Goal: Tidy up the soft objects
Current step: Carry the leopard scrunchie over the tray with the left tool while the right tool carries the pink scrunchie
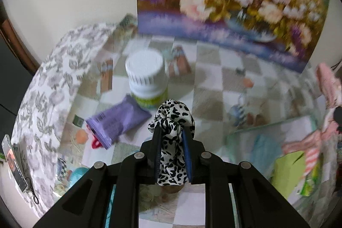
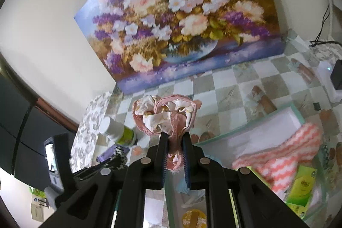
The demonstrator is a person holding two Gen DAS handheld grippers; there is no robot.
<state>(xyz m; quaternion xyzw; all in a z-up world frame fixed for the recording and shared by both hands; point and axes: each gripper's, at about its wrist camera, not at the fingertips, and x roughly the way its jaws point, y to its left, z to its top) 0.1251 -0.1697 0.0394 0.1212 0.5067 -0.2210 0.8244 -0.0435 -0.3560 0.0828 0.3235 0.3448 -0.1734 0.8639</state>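
Observation:
In the left wrist view my left gripper [image 1: 172, 131] is shut on a black-and-white leopard-print scrunchie [image 1: 172, 119], lifted above the checkered tablecloth [image 1: 215, 78]. In the right wrist view my right gripper [image 2: 175, 136] is shut on a pink and cream floral scrunchie [image 2: 164, 114], held up in the air. The leopard scrunchie [image 2: 119, 152] and the left gripper's black body show at the lower left of that view. A clear bin [image 2: 252, 134] at the right holds a pink-and-white zigzag cloth [image 2: 284, 153]. The same cloth [image 1: 310, 146] lies in the bin [image 1: 267, 127] in the left wrist view.
A white-lidded jar [image 1: 147, 80] with a green label stands on the table beside a purple packet [image 1: 117, 123]. A flower painting [image 2: 177, 20] leans on the wall behind. A leaf-print cloth [image 1: 49, 95] covers the left side. A green box [image 2: 301, 187] sits in the bin.

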